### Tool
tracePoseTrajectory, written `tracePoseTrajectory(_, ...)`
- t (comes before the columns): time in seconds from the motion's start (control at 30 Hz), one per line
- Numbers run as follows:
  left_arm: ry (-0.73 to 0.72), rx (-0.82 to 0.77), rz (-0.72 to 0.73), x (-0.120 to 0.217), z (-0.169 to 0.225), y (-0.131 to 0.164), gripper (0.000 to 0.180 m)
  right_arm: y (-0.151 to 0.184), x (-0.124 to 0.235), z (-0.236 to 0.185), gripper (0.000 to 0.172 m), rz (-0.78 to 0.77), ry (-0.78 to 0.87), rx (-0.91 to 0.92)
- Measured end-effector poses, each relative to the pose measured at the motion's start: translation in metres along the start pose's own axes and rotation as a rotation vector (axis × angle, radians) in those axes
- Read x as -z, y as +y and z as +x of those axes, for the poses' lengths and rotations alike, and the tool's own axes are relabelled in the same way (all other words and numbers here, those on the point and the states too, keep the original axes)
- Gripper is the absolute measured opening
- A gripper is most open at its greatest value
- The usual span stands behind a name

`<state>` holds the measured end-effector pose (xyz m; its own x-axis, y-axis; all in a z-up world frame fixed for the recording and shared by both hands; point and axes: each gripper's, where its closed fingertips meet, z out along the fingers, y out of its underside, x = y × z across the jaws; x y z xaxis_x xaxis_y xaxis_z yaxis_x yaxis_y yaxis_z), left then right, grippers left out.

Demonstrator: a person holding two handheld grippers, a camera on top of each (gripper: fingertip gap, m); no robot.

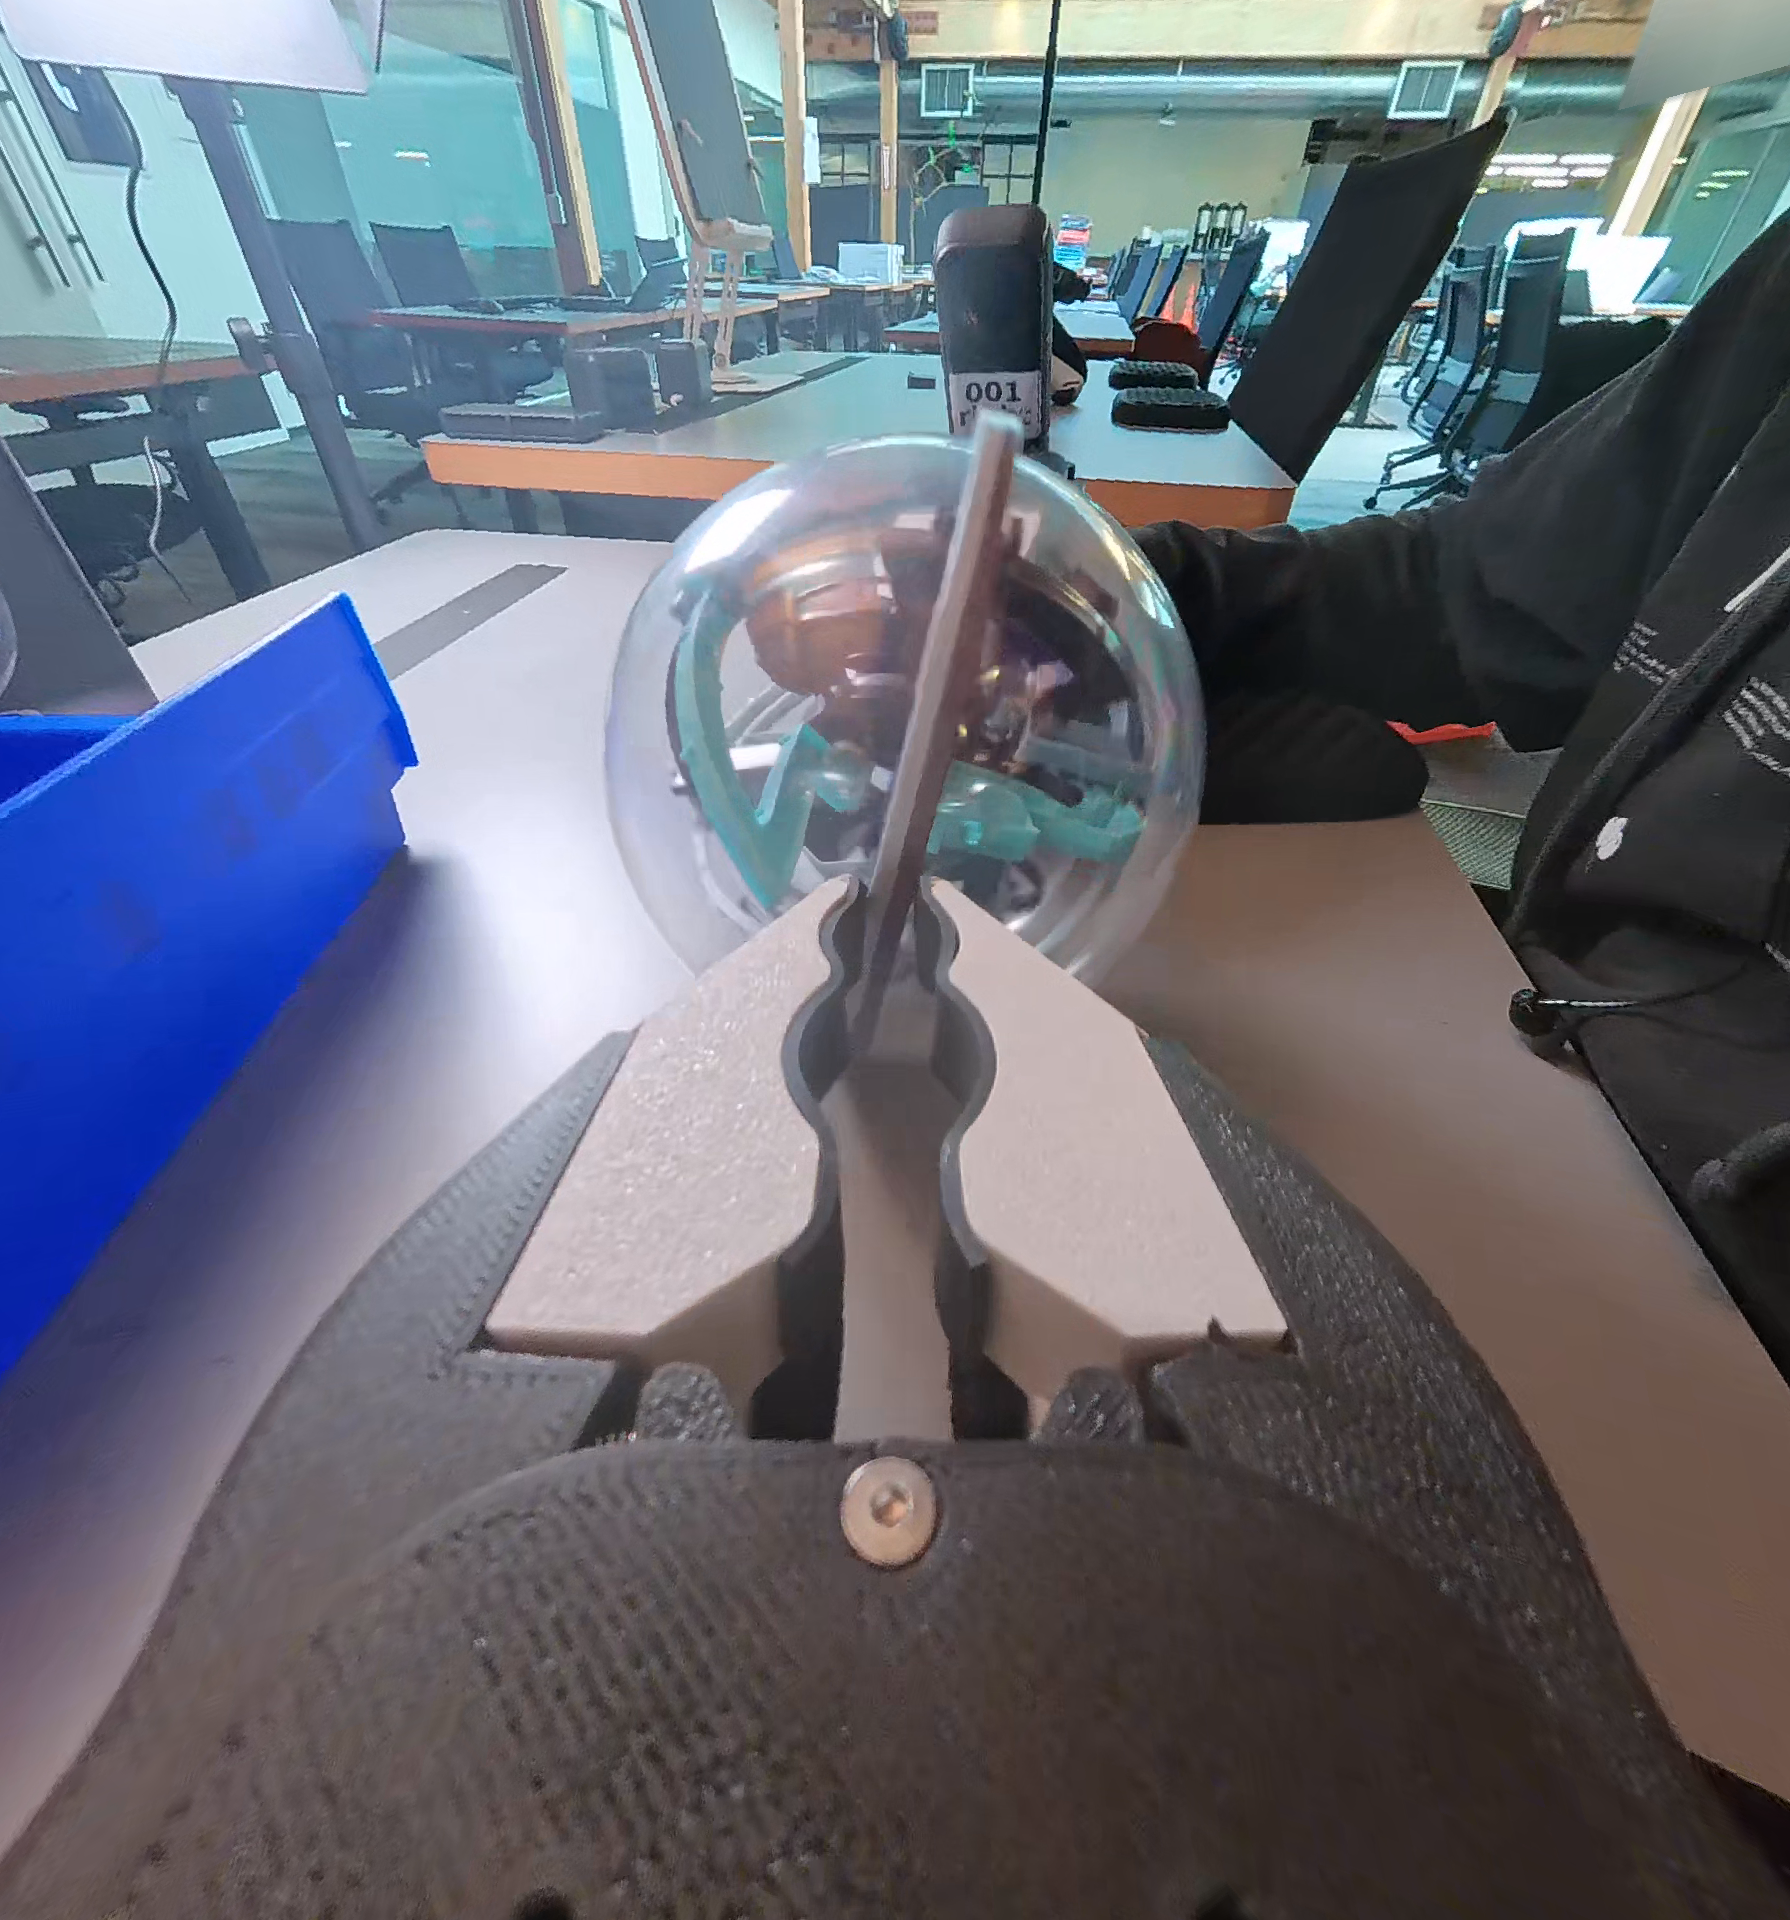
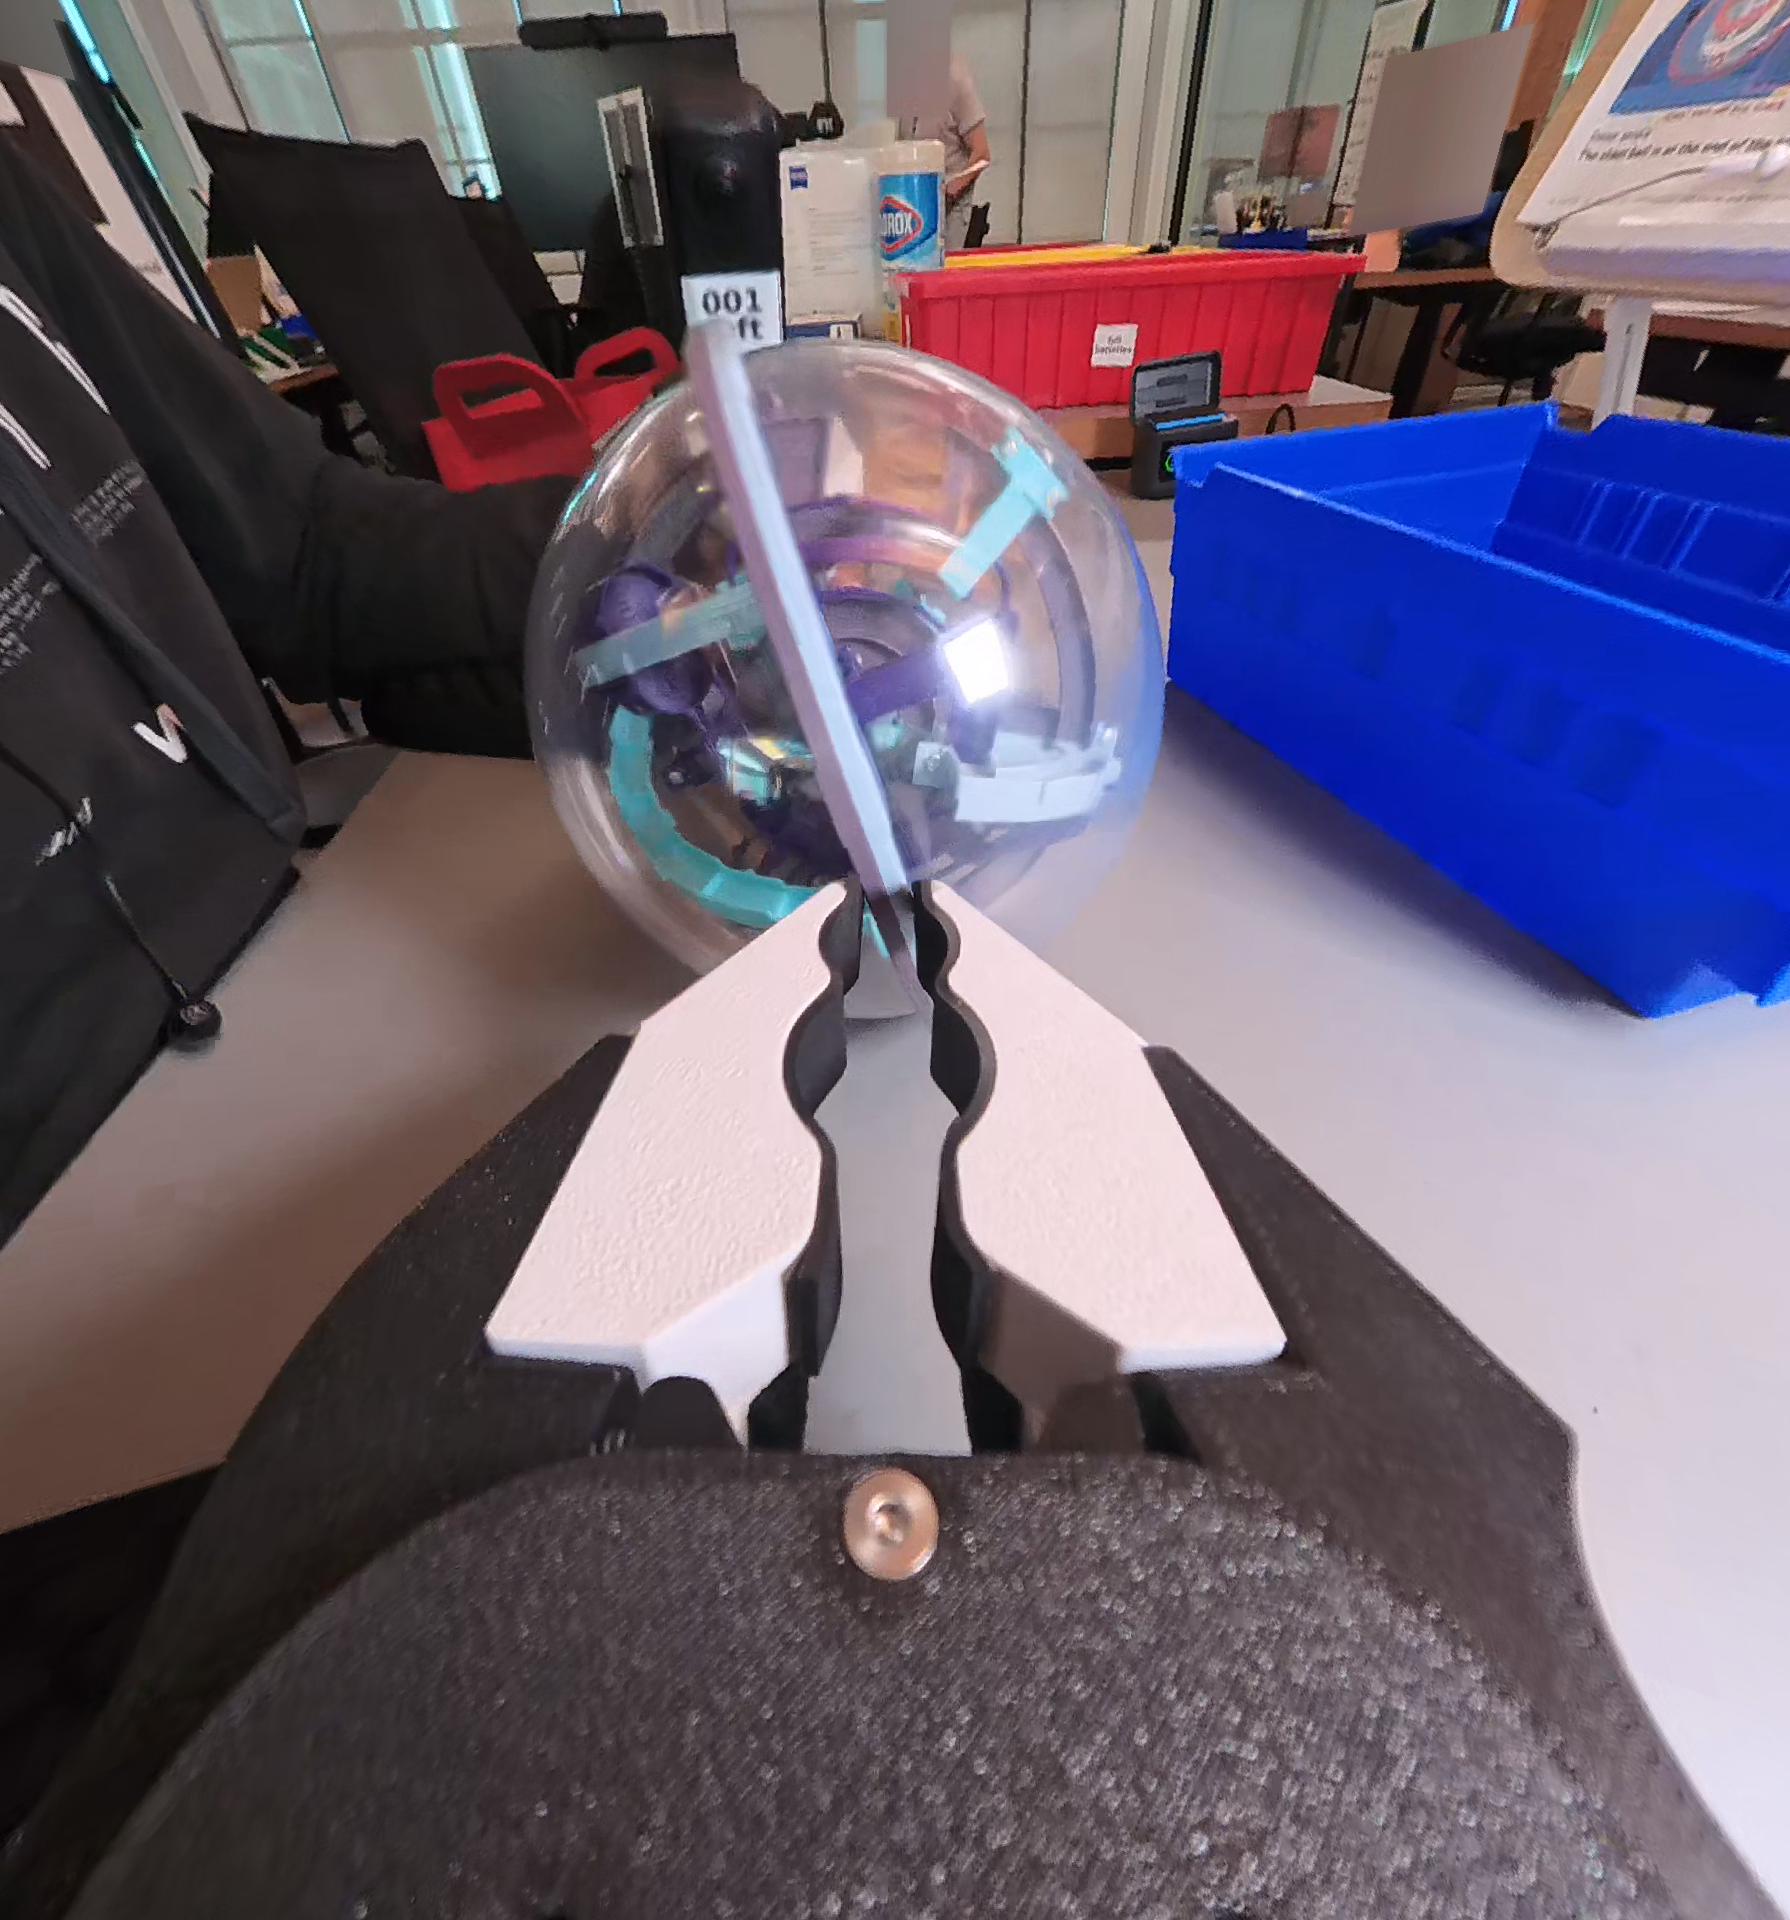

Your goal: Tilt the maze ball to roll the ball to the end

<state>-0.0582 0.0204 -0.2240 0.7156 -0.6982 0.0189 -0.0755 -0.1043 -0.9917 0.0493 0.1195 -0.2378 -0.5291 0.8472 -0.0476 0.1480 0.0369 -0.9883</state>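
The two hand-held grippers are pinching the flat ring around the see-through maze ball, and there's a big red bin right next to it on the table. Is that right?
Not quite: the bin beside the maze ball is blue, as the right wrist view shows. The rest holds.

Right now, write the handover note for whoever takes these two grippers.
Left gripper: closed on the flat rim that rings the maze ball, which is clear.
Right gripper: closed on the same rim from the opposite side.
The ball is held over the table, rim tilted off upright; a blue bin sits beside it.
Done: both grips are set.
Left: tilt to roll the small ball to the end; I cannot pick it out inside.
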Motion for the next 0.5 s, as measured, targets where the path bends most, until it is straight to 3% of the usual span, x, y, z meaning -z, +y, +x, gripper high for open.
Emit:
tracePoseTrajectory(0.17, -0.018, -0.004, 0.045, 0.005, -0.005, -0.014, 0.006, -0.031, 0.002, 0.000, 0.005, 0.033, 0.020, 0.049)
tracePoseTrajectory(0.5, -0.055, -0.015, 0.096, 0.014, -0.018, -0.039, 0.006, -0.100, -0.002, -0.005, 0.005, -0.057, 0.034, 0.238)
